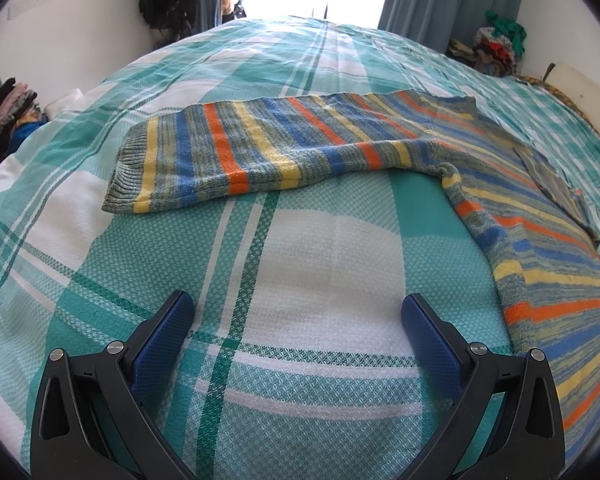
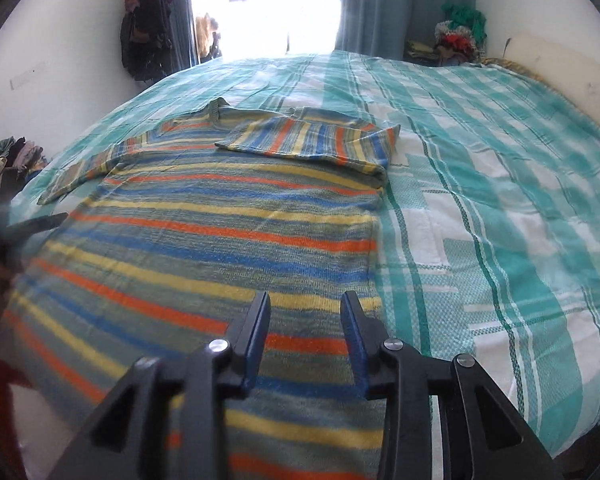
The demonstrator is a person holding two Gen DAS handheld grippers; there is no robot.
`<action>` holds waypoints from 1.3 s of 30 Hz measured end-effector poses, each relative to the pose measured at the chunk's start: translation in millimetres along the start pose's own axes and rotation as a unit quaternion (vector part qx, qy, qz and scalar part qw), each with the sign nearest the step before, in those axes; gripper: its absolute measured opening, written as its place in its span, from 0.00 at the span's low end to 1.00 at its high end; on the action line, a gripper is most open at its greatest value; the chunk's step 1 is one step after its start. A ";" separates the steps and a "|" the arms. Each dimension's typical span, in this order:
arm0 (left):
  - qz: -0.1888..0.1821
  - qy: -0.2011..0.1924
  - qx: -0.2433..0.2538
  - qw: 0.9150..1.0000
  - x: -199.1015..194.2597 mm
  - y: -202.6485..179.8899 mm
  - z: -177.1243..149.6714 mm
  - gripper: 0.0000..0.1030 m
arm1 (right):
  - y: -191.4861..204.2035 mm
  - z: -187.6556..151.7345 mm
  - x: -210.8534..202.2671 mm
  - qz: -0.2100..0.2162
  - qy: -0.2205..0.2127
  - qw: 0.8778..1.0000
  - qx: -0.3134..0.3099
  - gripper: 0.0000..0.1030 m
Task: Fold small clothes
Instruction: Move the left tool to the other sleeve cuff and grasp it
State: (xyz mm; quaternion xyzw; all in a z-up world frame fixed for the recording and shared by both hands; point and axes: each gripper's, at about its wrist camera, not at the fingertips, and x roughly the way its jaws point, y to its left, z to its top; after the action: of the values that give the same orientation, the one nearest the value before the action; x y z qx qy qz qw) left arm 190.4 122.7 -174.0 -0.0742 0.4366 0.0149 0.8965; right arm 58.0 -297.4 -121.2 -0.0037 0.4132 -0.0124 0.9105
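A striped knit sweater [image 2: 204, 232] in blue, orange, yellow and grey-green lies flat on the bed. Its right sleeve [image 2: 312, 142] is folded across the chest. Its left sleeve [image 1: 236, 152] stretches out sideways on the bedspread in the left wrist view, with the body [image 1: 548, 280] at the right. My left gripper [image 1: 298, 316] is wide open and empty above bare bedspread, short of the outstretched sleeve. My right gripper [image 2: 305, 312] is open and empty just above the sweater's lower right part, near its side edge.
The bed carries a teal and white checked bedspread [image 2: 480, 208]. Piles of clothes sit at the left [image 1: 8, 108] and far right corner [image 2: 458, 36]. Dark garments [image 2: 144, 24] hang on the wall beside a bright window with blue curtains [image 2: 372, 4].
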 end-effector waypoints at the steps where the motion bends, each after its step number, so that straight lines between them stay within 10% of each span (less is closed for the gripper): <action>1: 0.000 0.000 0.000 1.000 0.0 0.1 0.0 1.00 | 2.7 1.6 -3.8 0.003 -0.008 1.000 -0.002 0.38; 16: 0.048 0.017 0.019 0.999 -6.6 -6.9 -0.4 1.00 | 38.4 -9.5 19.9 0.008 0.012 0.998 -0.065 0.46; 21: -0.068 0.043 -0.078 0.994 -36.6 43.4 31.0 0.99 | 47.9 -10.6 14.3 0.015 0.002 0.996 -0.090 0.47; 24: -0.050 0.010 -0.172 0.984 -47.0 101.3 70.0 0.99 | 49.1 -10.6 13.4 0.023 0.001 0.996 -0.089 0.48; 27: -0.025 0.057 -0.231 0.971 -15.8 145.9 94.0 0.97 | 51.2 -9.4 16.3 0.027 0.005 0.995 -0.091 0.48; 30: -0.026 0.110 -0.248 0.962 18.1 155.3 94.5 0.74 | 53.8 -8.1 18.5 0.025 0.006 0.995 -0.094 0.48; 34: -0.023 0.111 -0.206 0.972 31.7 132.3 98.3 0.68 | 53.4 -10.3 19.5 0.021 0.009 0.995 -0.094 0.48; 37: -0.006 0.129 -0.184 0.974 37.6 121.9 101.0 0.00 | 51.3 -11.3 21.1 0.022 0.013 0.995 -0.092 0.48; 39: 0.013 0.122 -0.170 0.978 30.2 113.8 107.9 0.01 | 50.0 -9.9 21.3 0.024 0.013 0.996 -0.088 0.48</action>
State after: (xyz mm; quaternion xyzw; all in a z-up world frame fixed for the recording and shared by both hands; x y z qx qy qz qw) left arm 282.8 249.8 -145.8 -0.2209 0.5351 0.0915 0.8103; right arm 65.5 -247.9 -144.6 -0.0743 0.4244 0.0456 0.9013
